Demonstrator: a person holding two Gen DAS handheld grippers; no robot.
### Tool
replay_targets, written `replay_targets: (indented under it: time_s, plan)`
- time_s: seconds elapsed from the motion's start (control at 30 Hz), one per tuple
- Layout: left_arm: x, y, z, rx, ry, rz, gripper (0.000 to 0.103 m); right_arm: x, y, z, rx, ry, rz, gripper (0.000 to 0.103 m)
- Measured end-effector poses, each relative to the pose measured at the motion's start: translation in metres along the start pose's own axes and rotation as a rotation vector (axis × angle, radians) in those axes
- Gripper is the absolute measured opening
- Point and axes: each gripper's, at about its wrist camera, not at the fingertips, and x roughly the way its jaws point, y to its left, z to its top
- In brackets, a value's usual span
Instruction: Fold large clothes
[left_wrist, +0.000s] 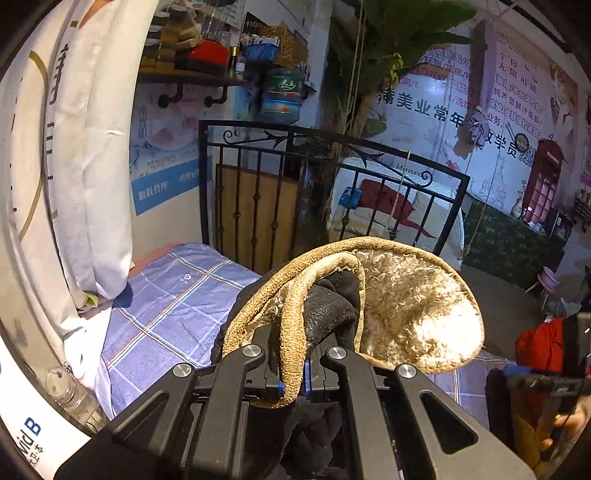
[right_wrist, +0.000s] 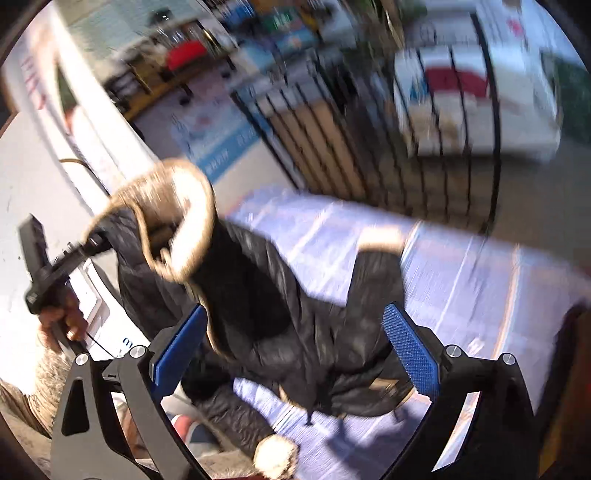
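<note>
A black coat with a tan fleece-lined collar hangs over the bed. My left gripper is shut on the collar's tan edge and holds it up; it also shows in the right wrist view, at the left, lifting the collar. My right gripper is open, its blue pads on either side of the coat's hanging body, not touching it. The right wrist view is blurred by motion. The coat's lower part and a fleece cuff lie on the sheet.
The bed has a blue checked sheet and a black iron rail at its far end. White curtains and a wall are at the left. A plastic bottle lies at the bed's left edge. Another bed stands beyond the rail.
</note>
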Motion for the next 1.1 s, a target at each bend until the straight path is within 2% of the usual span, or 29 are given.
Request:
replay_targets:
  time_s: [0.13,0.2,0.3,0.37,0.43,0.47,0.5,0.57,0.63,0.7,0.77,0.9,0.97,1.03,1.1]
  plan:
    - [-0.009,0.020,0.003,-0.006,-0.014,-0.018,0.006,0.086,-0.005,-0.001,-0.046,0.147,0.043,0.095]
    - [-0.013,0.031,0.003,-0.003,-0.013,-0.031,0.006,0.114,-0.006,0.001,-0.035,0.155,0.047,0.095]
    - [-0.020,0.045,0.001,-0.021,-0.006,-0.037,0.006,0.161,-0.015,0.006,0.061,0.252,0.176,0.095]
    - [-0.024,0.050,-0.004,-0.021,-0.004,-0.030,0.006,0.188,0.000,0.002,0.022,0.303,0.237,0.093]
    - [-0.027,0.054,-0.008,-0.025,-0.002,-0.017,0.006,0.207,0.018,-0.002,-0.017,0.334,0.245,0.049]
    - [-0.027,0.056,-0.009,-0.032,0.008,-0.013,0.006,0.213,0.024,-0.004,0.019,0.349,0.243,0.016]
    - [-0.029,0.058,-0.011,-0.039,0.015,0.007,0.006,0.207,0.033,-0.003,0.023,0.336,0.235,0.015]
    - [-0.040,0.066,-0.012,-0.063,-0.009,0.055,0.006,0.177,0.059,-0.001,-0.075,0.233,0.216,0.013]
    - [-0.062,0.079,-0.008,-0.116,-0.045,0.073,0.006,0.129,0.080,0.003,-0.103,0.142,0.248,0.013]
    - [-0.093,0.084,-0.002,-0.144,-0.099,0.080,0.006,0.066,0.095,0.005,-0.114,0.032,0.303,0.012]
    - [-0.130,0.078,0.009,-0.114,-0.171,0.093,0.006,-0.004,0.114,0.006,-0.163,-0.066,0.348,0.012]
    - [-0.203,0.044,0.044,-0.037,-0.356,0.067,0.006,-0.114,0.170,0.002,-0.322,-0.210,0.382,0.012]
    - [-0.229,0.026,0.065,-0.013,-0.451,0.032,0.006,-0.166,0.192,0.002,-0.378,-0.314,0.398,0.012]
    - [-0.246,0.006,0.083,0.022,-0.549,0.011,0.006,-0.208,0.205,0.005,-0.405,-0.407,0.401,0.012]
    - [-0.248,-0.009,0.098,0.045,-0.622,-0.039,0.006,-0.240,0.211,0.010,-0.429,-0.516,0.345,0.012]
